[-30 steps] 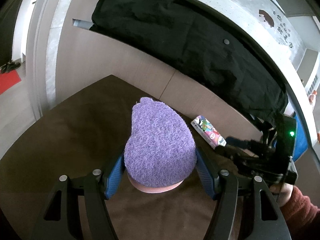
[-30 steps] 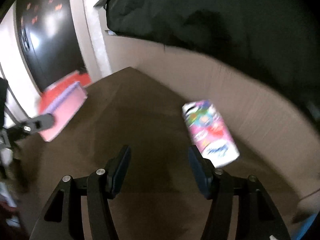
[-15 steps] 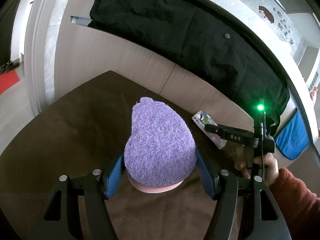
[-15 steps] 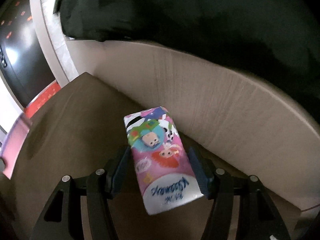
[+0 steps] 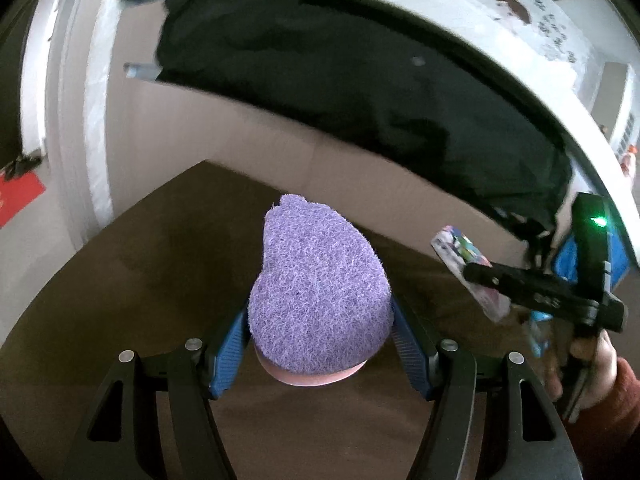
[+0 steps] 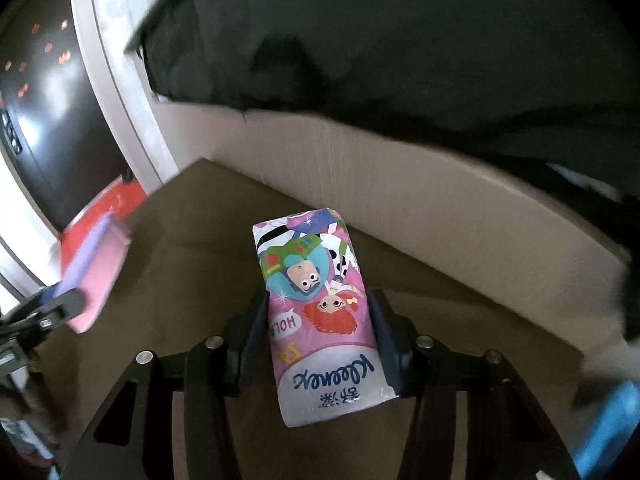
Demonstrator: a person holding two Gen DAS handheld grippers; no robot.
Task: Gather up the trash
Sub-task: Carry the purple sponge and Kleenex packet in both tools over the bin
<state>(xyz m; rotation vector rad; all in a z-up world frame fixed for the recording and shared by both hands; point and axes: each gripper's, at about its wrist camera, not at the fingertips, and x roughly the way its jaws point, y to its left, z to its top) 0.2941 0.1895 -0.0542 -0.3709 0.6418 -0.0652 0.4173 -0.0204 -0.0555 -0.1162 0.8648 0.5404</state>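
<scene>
My left gripper [image 5: 319, 336] is shut on a purple-and-pink sponge [image 5: 318, 292], held above the brown table [image 5: 132, 280]. My right gripper [image 6: 318, 328] is shut on a colourful Kleenex tissue pack [image 6: 320, 316] and holds it off the table. The tissue pack also shows in the left wrist view [image 5: 464, 258], gripped by the right gripper [image 5: 492, 280] at the right. The sponge shows in the right wrist view [image 6: 94, 272] at the left, in the left gripper.
A black garment [image 5: 360, 92] hangs over the tan panel [image 5: 224, 136] behind the table. A white curved counter edge [image 5: 440, 12] runs above it. A blue cloth [image 5: 616, 256] hangs at the far right. A red mat [image 5: 18, 196] lies on the floor at left.
My right gripper moved onto the tissue pack, closed on it and lifted it from the table. My left gripper kept hold of the sponge and shifted slightly.
</scene>
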